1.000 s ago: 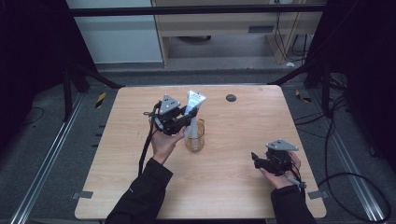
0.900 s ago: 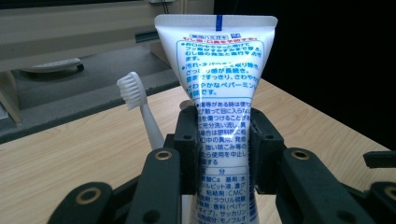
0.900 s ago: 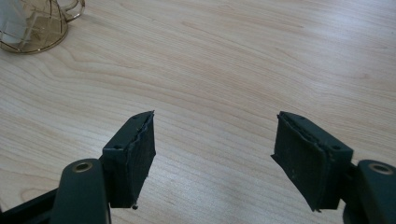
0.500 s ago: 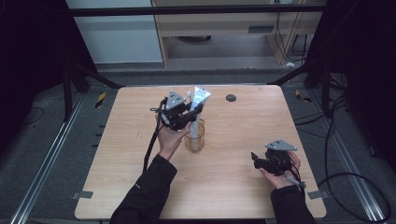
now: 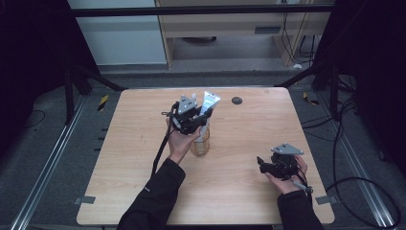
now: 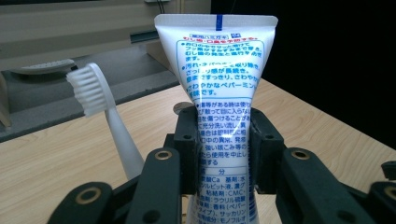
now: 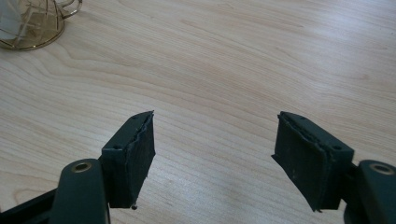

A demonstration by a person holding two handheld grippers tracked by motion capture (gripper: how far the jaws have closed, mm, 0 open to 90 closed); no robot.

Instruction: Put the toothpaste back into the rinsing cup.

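Note:
A white toothpaste tube (image 6: 218, 93) with blue print stands upright, flat crimped end up, clamped between the jaws of my left gripper (image 6: 219, 144). In the high view the tube (image 5: 209, 102) rises out of a clear amber glass cup (image 5: 201, 143) at the table's middle, with my left gripper (image 5: 194, 117) shut on it just above the rim. A white toothbrush (image 6: 100, 114) stands bristles up beside the tube. My right gripper (image 5: 268, 165) rests low over the table's front right, open and holding nothing (image 7: 215, 158).
The light wooden table (image 5: 143, 120) has a small dark round disc (image 5: 236, 100) near its far edge. The cup's base (image 7: 28, 23) lies far left in the right gripper view. Cables and black frame posts surround the table.
My left gripper has shifted slightly right and toward me over the cup, keeping hold of the tube. The right gripper has stayed in place.

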